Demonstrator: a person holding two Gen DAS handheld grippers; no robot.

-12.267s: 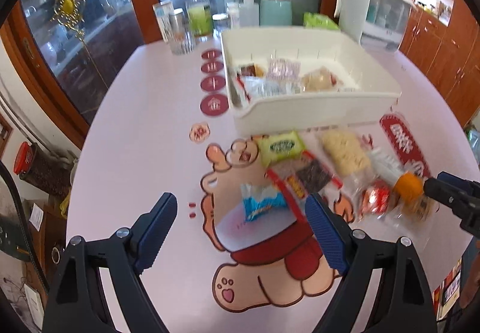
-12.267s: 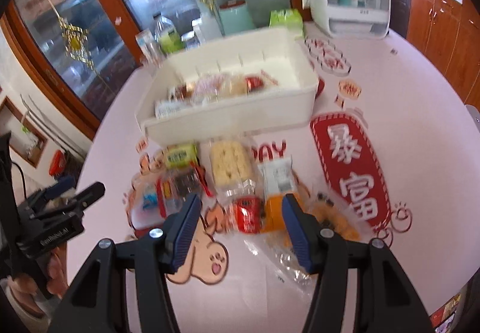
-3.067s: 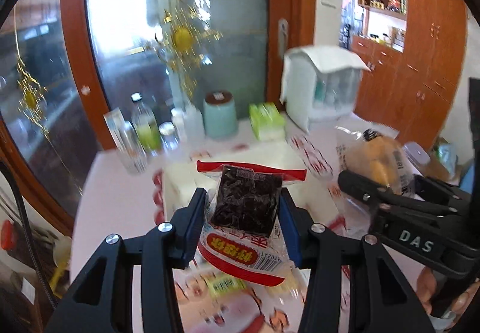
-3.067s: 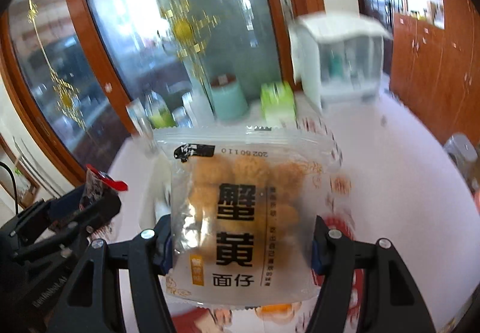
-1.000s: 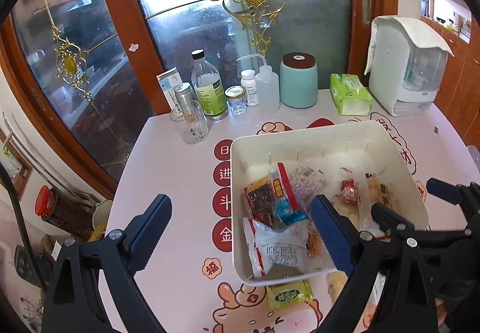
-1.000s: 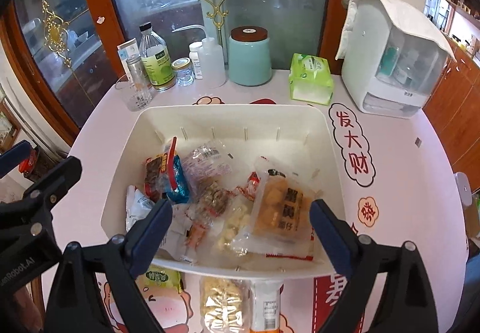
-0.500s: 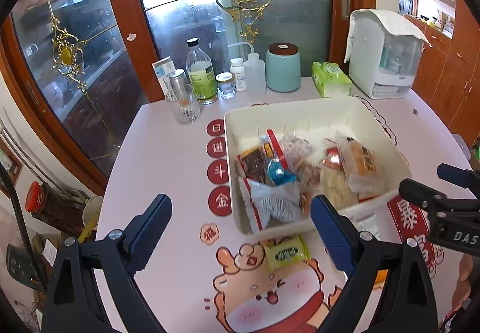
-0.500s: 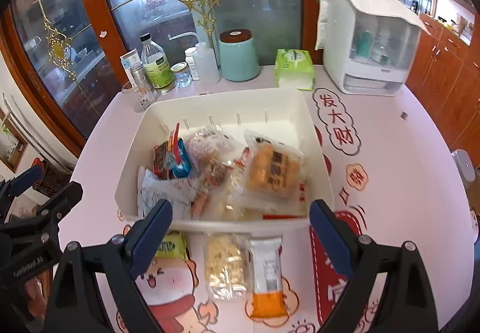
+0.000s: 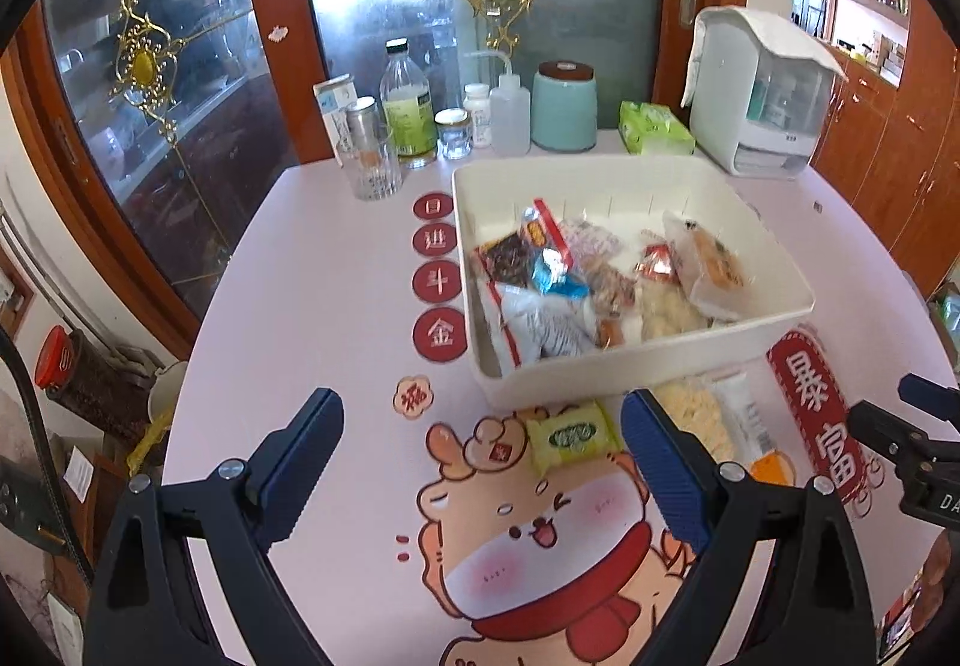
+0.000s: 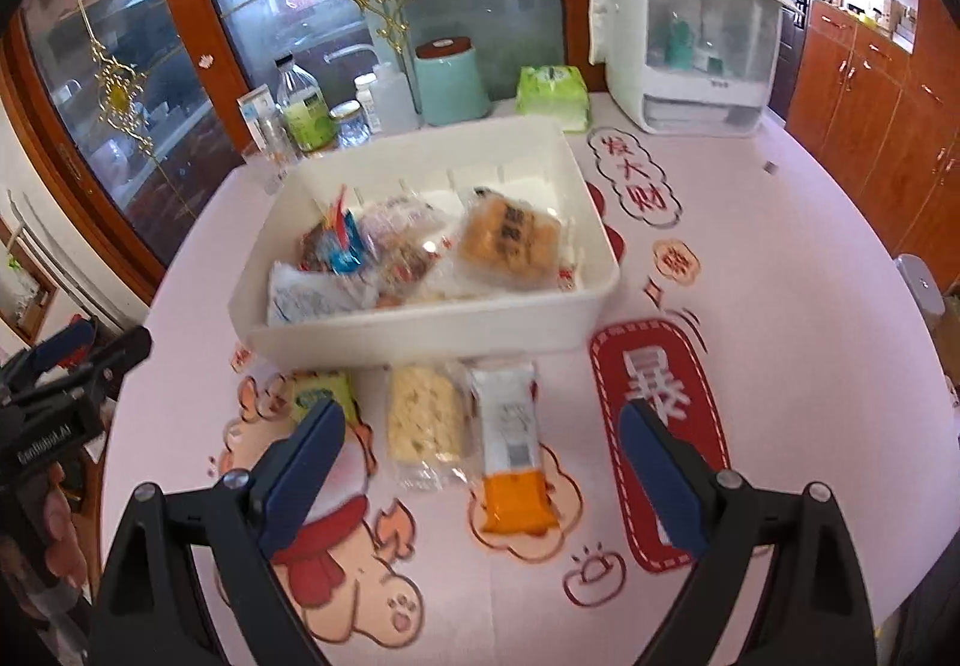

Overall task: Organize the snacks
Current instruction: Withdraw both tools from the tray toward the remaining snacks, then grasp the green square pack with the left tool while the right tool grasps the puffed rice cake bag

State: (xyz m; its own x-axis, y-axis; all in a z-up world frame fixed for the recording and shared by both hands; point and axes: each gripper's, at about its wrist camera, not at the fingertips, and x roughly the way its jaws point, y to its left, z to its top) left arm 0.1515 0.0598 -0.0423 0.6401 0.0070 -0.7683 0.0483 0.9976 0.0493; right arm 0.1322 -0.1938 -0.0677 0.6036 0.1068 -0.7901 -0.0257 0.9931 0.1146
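A white bin point(image 9: 774, 315) point(image 10: 420, 333) on the pink table holds several snack packs, among them an orange-yellow puff pack point(image 10: 510, 240) and a blue wrapper point(image 9: 555, 273). In front of the bin lie a green pack point(image 9: 570, 435) point(image 10: 321, 393), a pale cracker pack point(image 10: 423, 423) point(image 9: 690, 408) and a white-and-orange bar point(image 10: 513, 456) point(image 9: 750, 438). My left gripper point(image 9: 483, 456) is open and empty above the table, left of the green pack. My right gripper point(image 10: 483, 462) is open and empty, over the cracker pack and the bar.
Bottles, a glass point(image 9: 369, 171), a teal jar point(image 9: 564, 105), a green tissue pack point(image 10: 552, 93) and a white dispenser point(image 10: 690, 42) stand behind the bin. A glass door with wooden frame is behind the table. The table mat has cartoon prints point(image 9: 540, 540).
Both grippers have pulled back and down from the bin toward the near side of the table. The loose packs in front of the bin now sit closer between the fingers.
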